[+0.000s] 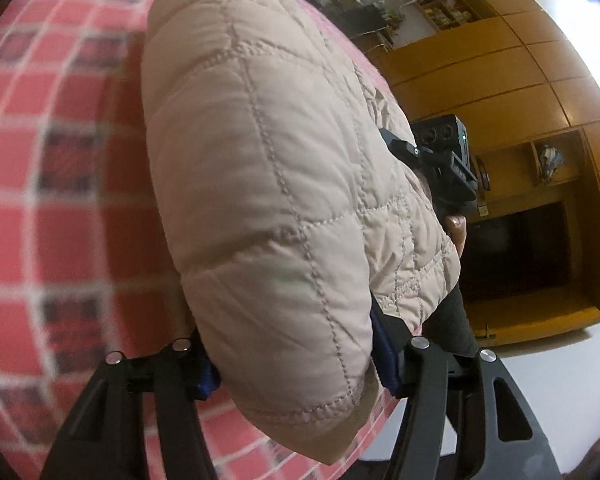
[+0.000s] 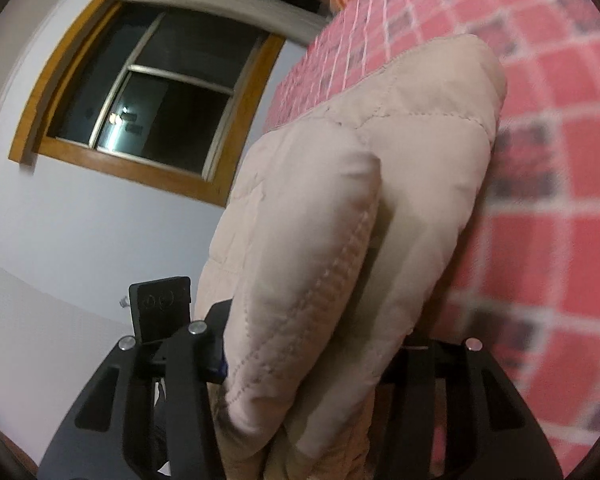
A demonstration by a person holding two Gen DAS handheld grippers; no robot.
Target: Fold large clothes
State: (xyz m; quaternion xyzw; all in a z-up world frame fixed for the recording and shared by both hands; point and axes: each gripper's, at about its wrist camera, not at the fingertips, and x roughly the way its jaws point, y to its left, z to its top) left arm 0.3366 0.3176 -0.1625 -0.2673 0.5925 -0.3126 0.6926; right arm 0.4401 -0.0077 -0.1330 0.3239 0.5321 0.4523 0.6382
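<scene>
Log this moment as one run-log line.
left gripper: shut on quilted jacket | right gripper: shut on quilted jacket | jacket over checked bedspread

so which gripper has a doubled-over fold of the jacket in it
The right gripper: two layers of quilted beige jacket sit between its fingers. The left gripper holds one rounded edge.

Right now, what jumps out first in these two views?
A puffy beige quilted jacket fills the middle of both views, pinched between the fingers of the left gripper and of the right gripper. Behind it spreads a red checked bedspread. A dark window with a wooden frame sits upper left in the right wrist view.
</scene>
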